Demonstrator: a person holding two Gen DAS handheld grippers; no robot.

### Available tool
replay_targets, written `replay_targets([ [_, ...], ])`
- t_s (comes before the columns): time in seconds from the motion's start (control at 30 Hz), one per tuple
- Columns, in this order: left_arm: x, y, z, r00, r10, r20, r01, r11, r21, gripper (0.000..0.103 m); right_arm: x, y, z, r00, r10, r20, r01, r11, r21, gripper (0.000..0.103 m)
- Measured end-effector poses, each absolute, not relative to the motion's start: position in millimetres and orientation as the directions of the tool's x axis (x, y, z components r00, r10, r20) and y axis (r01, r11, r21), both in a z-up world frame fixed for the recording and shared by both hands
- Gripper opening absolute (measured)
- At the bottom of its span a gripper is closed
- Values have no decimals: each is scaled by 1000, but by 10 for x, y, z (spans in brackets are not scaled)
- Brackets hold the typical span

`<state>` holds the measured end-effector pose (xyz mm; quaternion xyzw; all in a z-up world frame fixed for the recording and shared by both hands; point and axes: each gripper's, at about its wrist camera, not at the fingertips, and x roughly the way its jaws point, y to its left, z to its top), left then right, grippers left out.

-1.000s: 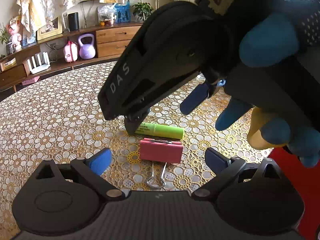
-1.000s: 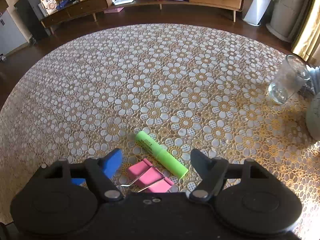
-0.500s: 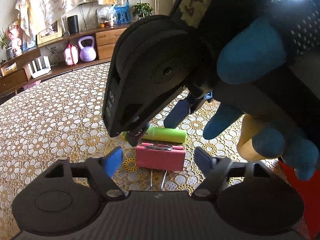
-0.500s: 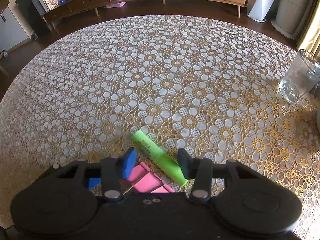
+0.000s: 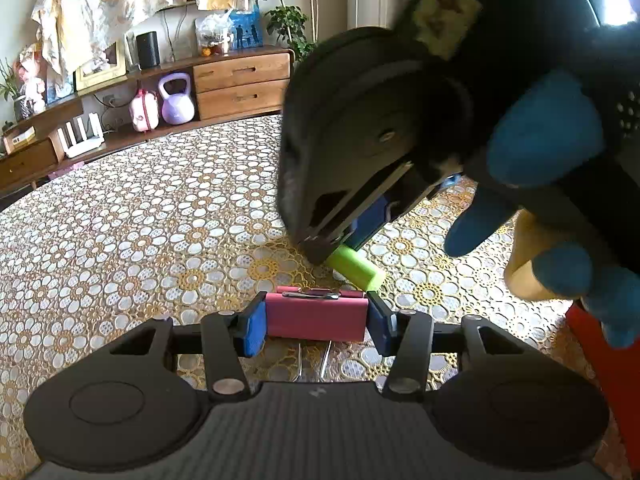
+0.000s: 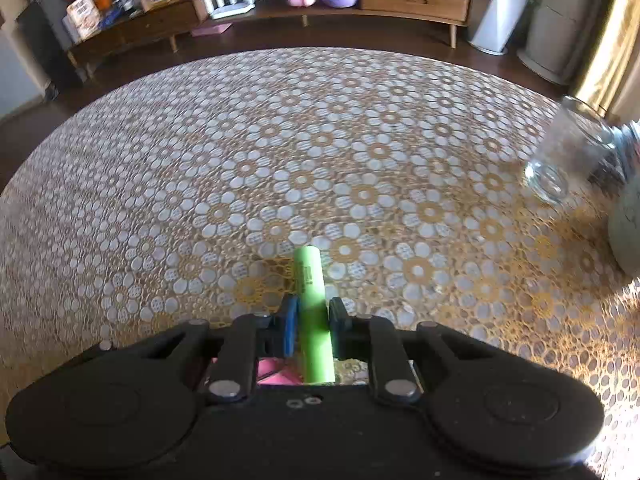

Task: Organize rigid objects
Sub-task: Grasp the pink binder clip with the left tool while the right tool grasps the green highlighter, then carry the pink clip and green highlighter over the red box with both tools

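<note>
A pink binder clip point(image 5: 316, 316) lies on the flower-patterned tablecloth point(image 5: 160, 240), its wire handles pointing toward my left gripper point(image 5: 314, 322). The left jaws are closing, with the clip between them and a blue pad against each end. Just beyond the clip, my right gripper point(image 5: 340, 240) points steeply down, shut on a green cylinder point(image 5: 356, 268). In the right wrist view the green cylinder point(image 6: 310, 280) runs straight out between the pads of the right gripper point(image 6: 314, 320), and a corner of the pink clip point(image 6: 272, 374) shows beneath.
A gloved hand point(image 5: 540, 140) holds the right gripper and fills the upper right of the left wrist view. A clear glass point(image 6: 560, 168) and a pale vessel point(image 6: 626, 224) stand at the table's right. A red object point(image 5: 604, 360) sits at the right edge.
Both pairs of jaws have come together: the left onto the ends of the pink clip, the right onto the green cylinder, which now lies in line with the right fingers.
</note>
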<state>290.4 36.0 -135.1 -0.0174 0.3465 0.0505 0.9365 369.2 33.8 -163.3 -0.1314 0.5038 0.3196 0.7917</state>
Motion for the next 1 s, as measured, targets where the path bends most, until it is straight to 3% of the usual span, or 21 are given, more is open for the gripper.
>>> replay_targets([
  [0.23, 2737, 340, -1183, 763, 60, -644, -95, 995, -20, 50, 3593, 173, -1520, 306, 402, -863, -599, 786, 153, 16],
  [1.0, 1978, -130, -134, 788, -42, -614, 18, 999, -46, 50, 2503, -1323, -262, 436, 478, -762, -525, 823, 216, 16],
])
